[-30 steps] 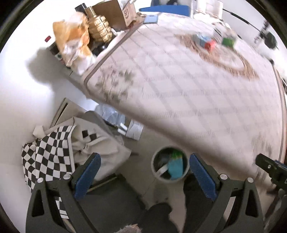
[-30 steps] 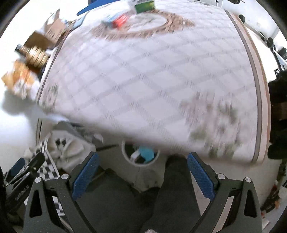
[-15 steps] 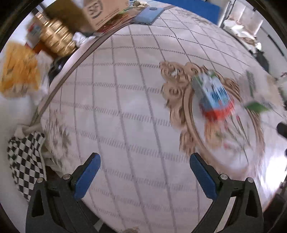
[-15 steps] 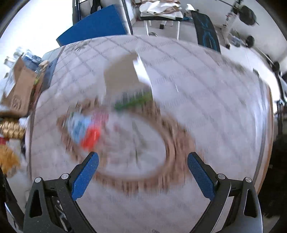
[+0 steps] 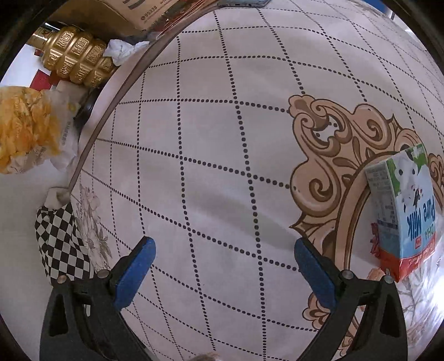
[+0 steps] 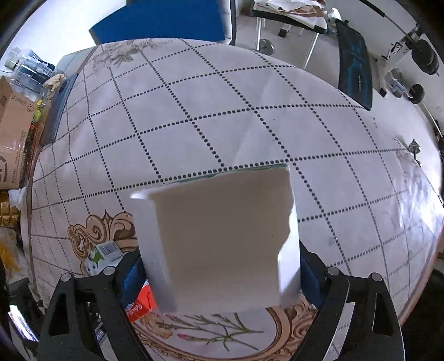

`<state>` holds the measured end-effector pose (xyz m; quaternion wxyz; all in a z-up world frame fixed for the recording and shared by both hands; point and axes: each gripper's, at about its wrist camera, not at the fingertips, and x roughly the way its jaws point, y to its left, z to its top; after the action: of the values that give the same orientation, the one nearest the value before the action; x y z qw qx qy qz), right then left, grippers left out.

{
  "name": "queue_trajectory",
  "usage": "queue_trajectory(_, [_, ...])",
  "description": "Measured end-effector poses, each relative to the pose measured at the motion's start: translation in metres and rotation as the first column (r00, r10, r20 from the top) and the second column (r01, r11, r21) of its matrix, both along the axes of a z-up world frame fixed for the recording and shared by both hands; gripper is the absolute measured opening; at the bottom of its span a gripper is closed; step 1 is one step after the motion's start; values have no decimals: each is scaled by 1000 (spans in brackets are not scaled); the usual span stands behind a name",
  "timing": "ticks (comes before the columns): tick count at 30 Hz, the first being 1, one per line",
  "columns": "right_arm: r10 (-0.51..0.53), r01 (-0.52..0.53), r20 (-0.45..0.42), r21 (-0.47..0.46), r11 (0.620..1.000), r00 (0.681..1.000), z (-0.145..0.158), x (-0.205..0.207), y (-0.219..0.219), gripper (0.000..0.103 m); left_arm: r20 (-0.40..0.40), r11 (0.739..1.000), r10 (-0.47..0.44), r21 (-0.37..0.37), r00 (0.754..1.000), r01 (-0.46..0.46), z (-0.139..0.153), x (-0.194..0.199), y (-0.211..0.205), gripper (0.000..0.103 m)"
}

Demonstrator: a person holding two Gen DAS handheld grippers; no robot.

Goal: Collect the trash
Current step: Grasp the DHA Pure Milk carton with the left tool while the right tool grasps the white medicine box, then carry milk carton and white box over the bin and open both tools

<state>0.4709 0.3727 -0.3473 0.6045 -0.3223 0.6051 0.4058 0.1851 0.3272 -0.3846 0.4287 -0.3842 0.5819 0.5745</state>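
Observation:
A white open-topped cardboard box [image 6: 222, 236] stands on the patterned tablecloth [image 6: 249, 116]. My right gripper [image 6: 219, 266] points straight down over it. Its jaws are closing with the box between the blue pads, one pad beside each side wall, and I cannot see them pressing. A blue, white and red milk carton [image 5: 402, 211] lies on its side on the cloth's brown ornament; in the right wrist view the milk carton [image 6: 102, 255] shows beside the box, partly behind the left finger. My left gripper [image 5: 222, 250] hangs open over bare cloth, left of the carton, holding nothing.
Beyond the table's left edge are a gold bottle [image 5: 75, 61], a brown cardboard box [image 5: 144, 11], a crumpled yellow bag [image 5: 25, 130] and a black-and-white checked cloth [image 5: 61, 244]. A dark flat device [image 6: 57, 111] lies at the cloth's far left. A blue chair [image 6: 163, 22] stands behind the table.
Both views swung from the floor and the bin below the table edge onto the tabletop. The right gripper came down around the white box; the left came in beside the milk carton.

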Motion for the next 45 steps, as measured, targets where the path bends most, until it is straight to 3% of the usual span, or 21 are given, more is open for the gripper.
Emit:
queue_trajectory(3, [-8, 7, 44, 20, 1000, 999, 9, 12, -12, 88, 46, 1000, 20, -5, 999, -20, 4, 5, 7, 103])
queue_trajectory(9, [-205, 206, 76, -14, 978, 976, 6, 76, -71, 88, 200, 999, 33, 34, 979, -41, 34, 41, 21, 101])
queue_trajectory(13, [-280, 283, 79, -33, 958, 957, -1, 102, -97, 88, 305, 1000, 13, -29, 952, -5, 22, 79, 28, 101])
queue_trajectory(16, [-306, 309, 79, -37, 950, 949, -1, 113, -103, 88, 313, 995, 22, -102, 949, 11, -1, 93, 30, 95])
queue_trajectory(17, [-308, 311, 81, -36, 950, 948, 0, 116, -103, 88, 316, 993, 26, -113, 948, 10, -6, 95, 30, 78])
queue_trajectory(18, [-307, 311, 83, -37, 950, 948, 1, 118, -103, 88, 314, 992, 33, -129, 949, 8, -10, 95, 29, 68])
queue_trajectory(19, [-305, 309, 80, -39, 950, 949, 2, 119, -105, 88, 315, 992, 36, -130, 948, 5, -11, 97, 29, 67])
queue_trajectory(20, [-303, 307, 76, -41, 951, 950, 2, 120, -104, 88, 325, 994, 22, -110, 945, 14, -9, 98, 27, 57])
queue_trajectory(21, [-299, 303, 76, -47, 952, 951, 4, 121, -105, 88, 324, 995, 7, -99, 946, 27, -8, 98, 26, 54])
queue_trajectory(25, [-283, 286, 54, -77, 955, 958, -5, 124, -99, 91, 317, 994, -60, -71, 946, 87, -5, 115, 20, 52])
queue_trajectory(33, [-239, 246, 79, -103, 964, 968, -18, 127, -86, 91, 309, 994, -91, -34, 947, 106, -5, 103, 12, 51])
queue_trajectory(45, [-258, 253, 182, 52, 966, 949, 17, 84, -138, 86, 257, 958, -280, 133, 925, 253, 50, 97, -20, 50])
